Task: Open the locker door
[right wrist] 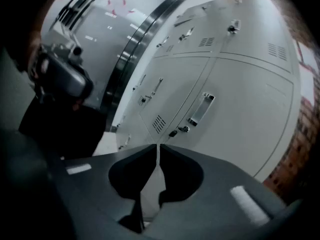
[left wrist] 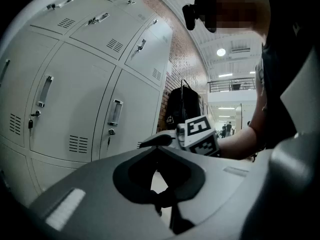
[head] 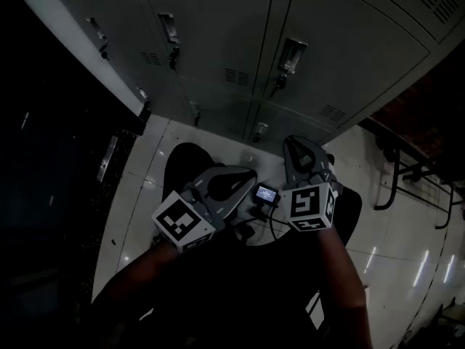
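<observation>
where lockers [head: 320,42] end, floor [head: 407,224] spreads.

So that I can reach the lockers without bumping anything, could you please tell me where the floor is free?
The pale floor is bare between the lockers and the left tool and right tool, and again beyond the right tool up to the metal frame legs, where it is crowded.

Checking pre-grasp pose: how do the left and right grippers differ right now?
The left gripper angles sideways toward the right gripper. The right one points at the lockers, with a door handle ahead. The left jaws meet fully, while the right jaws show a thin slit. Shared: both are empty, and neither touches a locker.
</observation>
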Action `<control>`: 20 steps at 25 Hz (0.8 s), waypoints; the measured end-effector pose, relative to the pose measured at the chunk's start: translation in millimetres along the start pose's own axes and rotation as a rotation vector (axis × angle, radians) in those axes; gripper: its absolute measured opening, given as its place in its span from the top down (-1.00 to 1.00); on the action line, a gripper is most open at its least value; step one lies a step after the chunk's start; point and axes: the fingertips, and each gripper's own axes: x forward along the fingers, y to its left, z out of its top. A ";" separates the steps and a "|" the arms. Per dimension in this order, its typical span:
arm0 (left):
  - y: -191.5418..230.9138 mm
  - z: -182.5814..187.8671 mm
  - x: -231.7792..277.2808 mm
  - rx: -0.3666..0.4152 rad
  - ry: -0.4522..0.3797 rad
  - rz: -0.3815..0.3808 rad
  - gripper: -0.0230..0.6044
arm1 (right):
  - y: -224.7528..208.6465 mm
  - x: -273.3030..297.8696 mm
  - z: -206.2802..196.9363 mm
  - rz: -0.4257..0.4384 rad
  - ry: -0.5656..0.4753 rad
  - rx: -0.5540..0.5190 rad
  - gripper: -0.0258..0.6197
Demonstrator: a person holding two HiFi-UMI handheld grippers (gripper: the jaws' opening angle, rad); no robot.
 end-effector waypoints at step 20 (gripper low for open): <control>14.6 9.6 -19.9 -0.017 -0.042 0.012 0.89 | -62.3 114.3 17.1 -0.325 0.280 -0.733 0.57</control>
